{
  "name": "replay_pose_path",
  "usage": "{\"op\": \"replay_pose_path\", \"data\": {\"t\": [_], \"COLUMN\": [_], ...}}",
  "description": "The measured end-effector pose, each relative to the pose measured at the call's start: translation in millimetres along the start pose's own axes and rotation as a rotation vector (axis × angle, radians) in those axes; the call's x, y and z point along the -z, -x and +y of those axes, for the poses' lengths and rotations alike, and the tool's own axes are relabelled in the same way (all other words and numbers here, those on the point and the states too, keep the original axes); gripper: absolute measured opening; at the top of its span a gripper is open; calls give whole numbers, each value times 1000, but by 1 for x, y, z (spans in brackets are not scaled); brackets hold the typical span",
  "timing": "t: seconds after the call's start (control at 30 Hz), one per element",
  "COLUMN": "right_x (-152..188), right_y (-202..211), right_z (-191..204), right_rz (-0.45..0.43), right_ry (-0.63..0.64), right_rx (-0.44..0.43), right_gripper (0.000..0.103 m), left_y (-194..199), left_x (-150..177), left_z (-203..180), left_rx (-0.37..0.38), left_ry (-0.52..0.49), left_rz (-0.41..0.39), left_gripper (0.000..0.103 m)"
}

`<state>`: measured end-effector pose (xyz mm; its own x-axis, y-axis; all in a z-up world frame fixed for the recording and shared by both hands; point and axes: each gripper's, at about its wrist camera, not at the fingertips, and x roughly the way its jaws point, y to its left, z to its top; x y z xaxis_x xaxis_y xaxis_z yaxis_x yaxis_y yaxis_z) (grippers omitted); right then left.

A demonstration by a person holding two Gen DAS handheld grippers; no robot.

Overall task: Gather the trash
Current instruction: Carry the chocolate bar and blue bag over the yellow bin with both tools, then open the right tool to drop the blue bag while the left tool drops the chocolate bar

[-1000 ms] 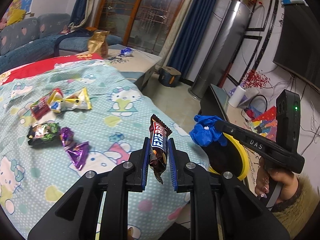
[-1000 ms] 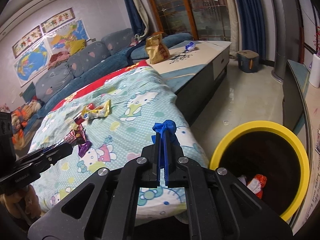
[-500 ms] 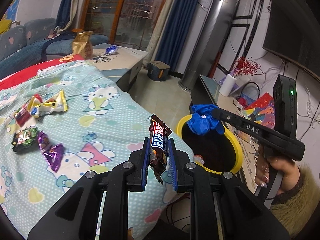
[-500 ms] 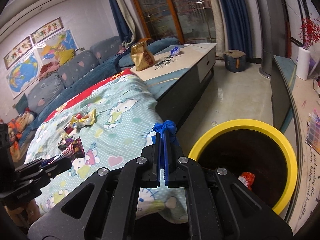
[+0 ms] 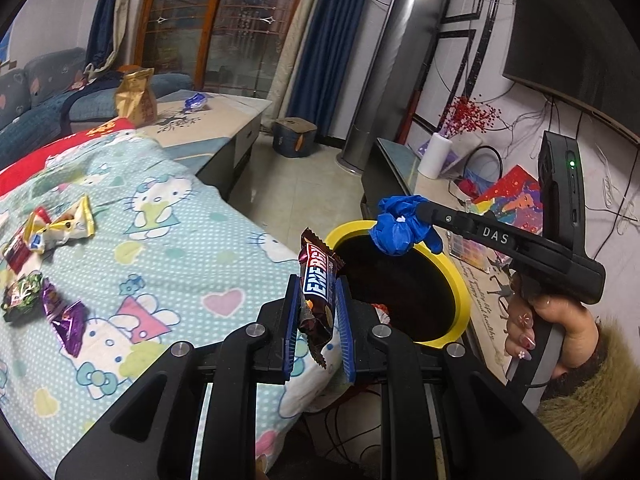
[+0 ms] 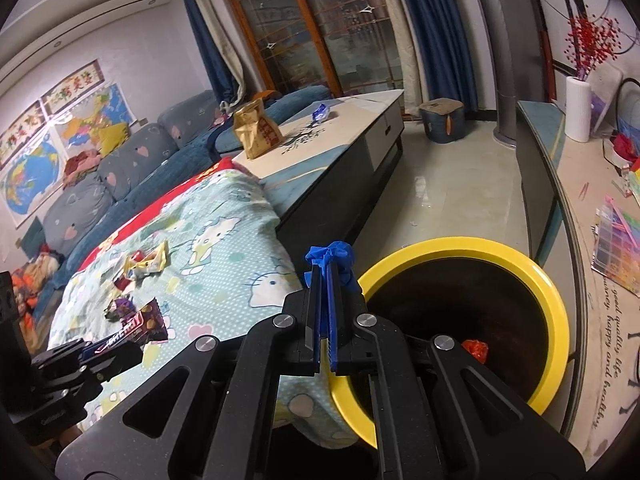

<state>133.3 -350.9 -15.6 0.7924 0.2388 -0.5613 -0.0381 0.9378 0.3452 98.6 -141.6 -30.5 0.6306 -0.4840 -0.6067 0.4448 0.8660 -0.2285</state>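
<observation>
Both hand-held grippers have moved closer to the yellow bin [image 6: 556, 312]: left hand-held gripper [image 5: 318, 312] clamped on a candy bar wrapper [image 5: 318, 280], right hand-held gripper [image 6: 325, 312] clamped on a blue wad [image 6: 336, 254].

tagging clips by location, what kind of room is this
Most likely a home living room: a blue sofa under wall maps, a low coffee table, and a wall-mounted TV above a long console. Trash goes into a yellow-rimmed bin.

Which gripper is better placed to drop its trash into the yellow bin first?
Right. The right gripper holds the blue wad over the yellow bin, judging by the left wrist view; the left gripper with the brown wrapper appears short of the rim.
</observation>
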Motion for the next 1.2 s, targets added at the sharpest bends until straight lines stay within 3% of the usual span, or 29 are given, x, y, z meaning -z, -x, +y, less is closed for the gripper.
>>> {"op": "replay_pose_path", "data": {"t": [0.47,1.2], "right_x": [-2,7], "right_y": [6,1], "right_z": [-34,-86], "right_rz": [-30,-1], "right_ry": [-59,-168], "right_rx": [81,143], "right_gripper": [1,1], "left_y": [-20,-67], "left_x": [-3,0], "left_z": [-32,-66], "left_rx": [41,94], "left_ry": [-67,-140], "left_rz": [16,80], "left_gripper": [17,17]}}
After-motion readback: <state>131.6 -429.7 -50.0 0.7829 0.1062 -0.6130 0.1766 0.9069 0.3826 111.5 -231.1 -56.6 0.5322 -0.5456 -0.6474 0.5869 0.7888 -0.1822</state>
